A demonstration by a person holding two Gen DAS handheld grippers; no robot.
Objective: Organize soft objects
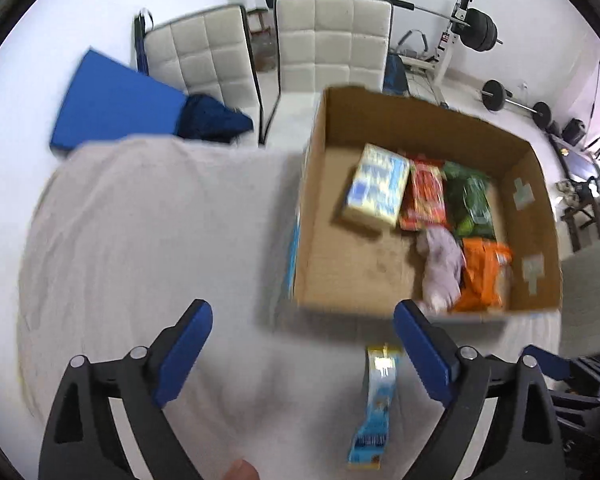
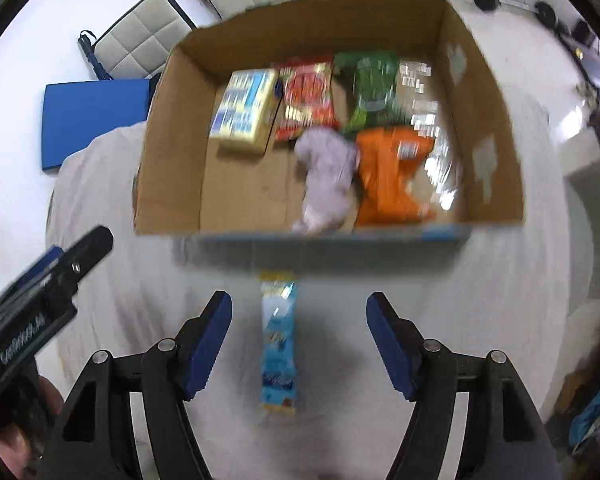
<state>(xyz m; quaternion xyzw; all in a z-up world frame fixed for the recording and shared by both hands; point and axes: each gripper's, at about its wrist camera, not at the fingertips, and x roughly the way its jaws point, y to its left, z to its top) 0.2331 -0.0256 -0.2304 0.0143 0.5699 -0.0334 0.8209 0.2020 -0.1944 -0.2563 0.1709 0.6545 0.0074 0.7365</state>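
A cardboard box (image 1: 312, 200) (image 2: 168, 152) stands on a table under a pale cloth (image 1: 160, 220). Inside it lie a yellow-and-blue pack (image 1: 378, 186) (image 2: 246, 110), a red pack (image 1: 424, 196) (image 2: 308, 96), a green bag (image 1: 470, 200) (image 2: 370, 84), an orange bag (image 1: 484, 274) (image 2: 392, 176) and a lilac soft toy (image 1: 442, 268) (image 2: 326, 176). A light-blue snack pouch (image 1: 374, 400) (image 2: 278, 344) lies on the cloth in front of the box. My right gripper (image 2: 299, 340) stands open over that pouch, its fingers apart from it. My left gripper (image 1: 302, 354) is open with nothing between its fingers, left of the pouch.
Two white padded chairs (image 1: 332, 40) stand behind the table, with a blue mat (image 1: 112, 100) on the floor to their left. Barbells and a weight rack (image 1: 468, 28) are at the back right. My left gripper (image 2: 40, 280) shows at the left edge of the right wrist view.
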